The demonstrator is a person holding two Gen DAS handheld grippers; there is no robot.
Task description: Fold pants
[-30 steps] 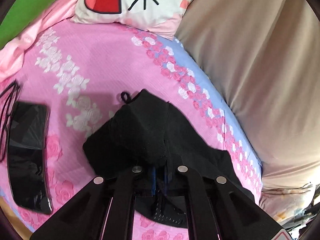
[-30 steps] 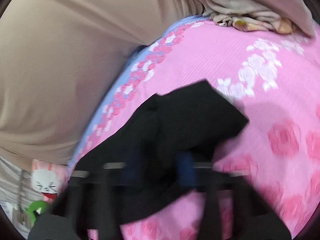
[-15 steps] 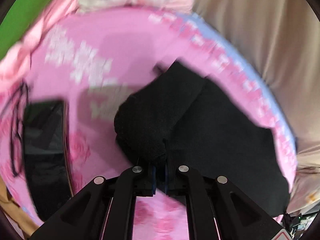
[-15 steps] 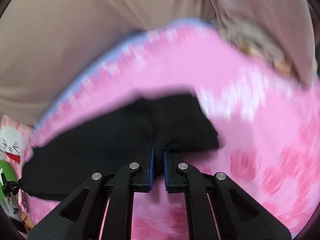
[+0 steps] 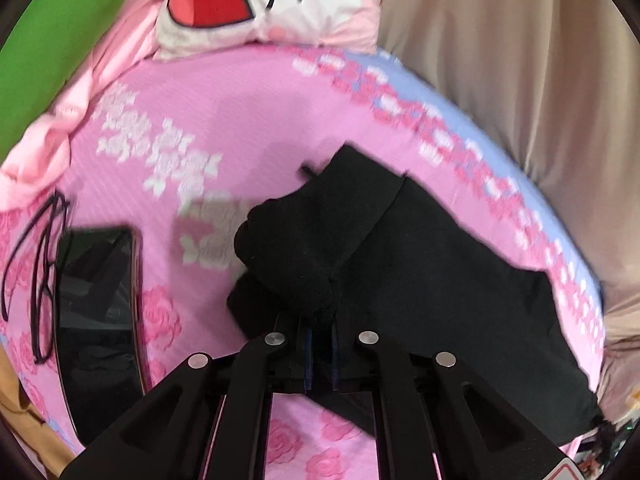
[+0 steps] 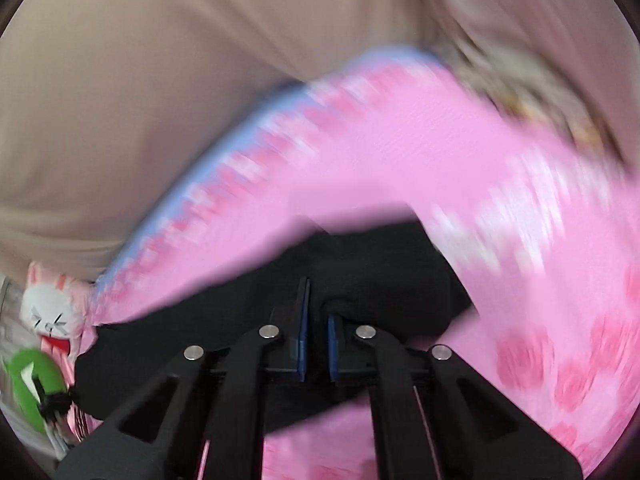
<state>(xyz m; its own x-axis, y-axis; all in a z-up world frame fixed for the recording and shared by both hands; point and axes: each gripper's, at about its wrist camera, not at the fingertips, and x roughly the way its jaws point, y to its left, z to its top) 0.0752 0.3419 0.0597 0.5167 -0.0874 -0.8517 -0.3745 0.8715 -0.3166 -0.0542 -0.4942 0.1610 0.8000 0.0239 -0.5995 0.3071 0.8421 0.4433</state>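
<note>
**Both grippers pinch the black pants on the pink bed**

Left wrist view: the left gripper point(image 5: 319, 354) stays clamped on a bunched fold of the black pants point(image 5: 420, 280), which spread ahead of it and off to its right over the pink bedspread point(image 5: 240, 128). Compared with half a second ago, the picture is sharper and the cartoon pillow point(image 5: 280, 0) is back in view far ahead. A dark phone point(image 5: 96, 320) and glasses point(image 5: 44, 280) lie to its left.

Right wrist view: the right gripper point(image 6: 316, 344) holds pants point(image 6: 380, 272) cloth between narrow jaws; blur persists, and the fabric trails left
</note>
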